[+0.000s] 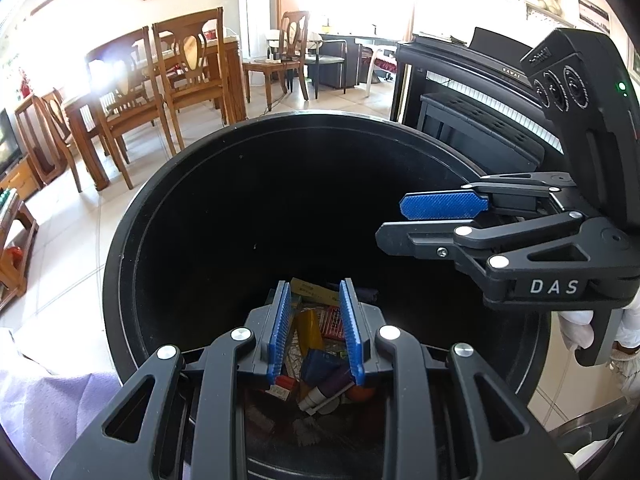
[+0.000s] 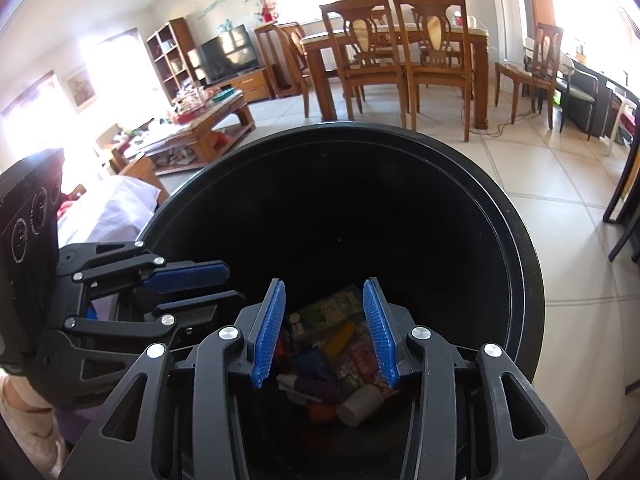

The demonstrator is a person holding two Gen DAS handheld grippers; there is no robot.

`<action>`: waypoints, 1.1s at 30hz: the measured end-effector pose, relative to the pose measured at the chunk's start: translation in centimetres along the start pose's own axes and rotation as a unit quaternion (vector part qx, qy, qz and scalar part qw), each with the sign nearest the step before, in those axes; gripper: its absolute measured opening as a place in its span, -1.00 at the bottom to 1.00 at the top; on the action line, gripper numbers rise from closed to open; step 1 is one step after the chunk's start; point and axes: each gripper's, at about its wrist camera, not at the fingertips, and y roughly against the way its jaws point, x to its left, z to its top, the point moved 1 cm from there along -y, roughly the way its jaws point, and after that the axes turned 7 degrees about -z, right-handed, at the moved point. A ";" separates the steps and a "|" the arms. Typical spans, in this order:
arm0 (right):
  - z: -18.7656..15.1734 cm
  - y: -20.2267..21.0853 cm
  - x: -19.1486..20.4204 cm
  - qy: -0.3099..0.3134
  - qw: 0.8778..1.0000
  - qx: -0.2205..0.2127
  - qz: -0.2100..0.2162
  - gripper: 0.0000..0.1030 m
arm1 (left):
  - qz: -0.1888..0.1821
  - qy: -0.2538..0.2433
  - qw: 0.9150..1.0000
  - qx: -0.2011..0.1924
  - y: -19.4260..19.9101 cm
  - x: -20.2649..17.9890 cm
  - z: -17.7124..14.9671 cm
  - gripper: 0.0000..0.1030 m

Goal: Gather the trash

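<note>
Sunlit tiled floor (image 2: 552, 184) stretches away to a wooden dining set (image 2: 404, 52) and a dark piano (image 1: 480, 92), and in front of both cameras stands a tall black bin (image 1: 132, 240) with its mouth wide open. Both grippers hover over that mouth, tilted down into it. At the bottom lies the collected trash (image 2: 336, 356): a pale tube end, a purple stick, a yellow piece, printed wrappers and small boxes, piled loosely against one another. The left gripper (image 1: 316, 332) has its blue fingers (image 1: 280, 332) set narrow with nothing between them; only the rubbish far below shows through the gap. The right gripper (image 2: 324, 332) has its fingers (image 2: 268, 332) somewhat wider apart and equally empty, with nothing clinging to the pads. Judging from this, the drop into the bin looks complete for both hands, so the step in hand is a clean release and withdrawal. To do it well, each gripper should lift straight up out of the mouth before swinging sideways, so the fingers do not clip the rim or each other, since the two tools sit close beside one another over the opening. A glance at the pads for a stuck wrapper is worthwhile before going after the next piece, which is not visible in either view.
</note>
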 end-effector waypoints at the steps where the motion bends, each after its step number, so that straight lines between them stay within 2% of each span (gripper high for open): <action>1: 0.1 0.0 0.0 -0.001 1.000 0.001 0.002 -0.16 | 0.001 0.000 1.000 0.000 0.0 -0.1 0.0 -0.46; 3: 0.0 0.2 -0.2 -0.002 1.000 -0.001 0.004 -0.04 | 0.005 0.000 1.000 -0.001 0.2 -0.2 0.0 -0.45; 4: 0.1 0.2 -0.1 -0.001 1.000 -0.002 0.004 0.01 | 0.007 -0.001 1.000 -0.002 0.3 -0.3 0.0 -0.34; 5: 0.1 0.3 -0.1 -0.001 1.000 -0.003 0.003 0.03 | 0.011 -0.002 1.000 -0.004 0.4 -0.4 0.0 -0.12; 7: 0.2 0.3 -0.1 -0.002 1.000 -0.004 0.002 0.05 | 0.020 -0.008 1.000 -0.011 0.7 -0.7 0.1 0.12; 10: 0.3 0.6 0.1 -0.004 1.000 -0.009 -0.001 0.18 | 0.021 -0.012 1.000 -0.013 0.9 -0.8 0.1 0.18; 13: 0.4 0.8 0.3 -0.006 1.000 -0.013 -0.002 0.18 | 0.032 -0.014 0.999 -0.016 1.1 -0.8 0.0 0.37; 18: 0.4 1.4 0.7 -0.009 1.000 -0.022 -0.002 0.18 | 0.039 -0.009 0.999 -0.026 2.1 -0.5 -0.1 0.48; 20: 0.6 1.6 1.0 -0.011 1.000 -0.025 -0.001 0.24 | 0.044 -0.009 0.998 -0.035 2.7 -0.3 -0.2 0.66; 30: 1.1 2.9 3.0 -0.019 0.999 -0.043 0.001 0.30 | 0.036 0.016 0.996 -0.082 6.7 0.9 -1.1 0.72; 33: 1.3 3.2 4.1 -0.017 0.999 -0.048 0.004 0.35 | 0.041 0.029 0.993 -0.103 8.9 1.7 -2.0 0.83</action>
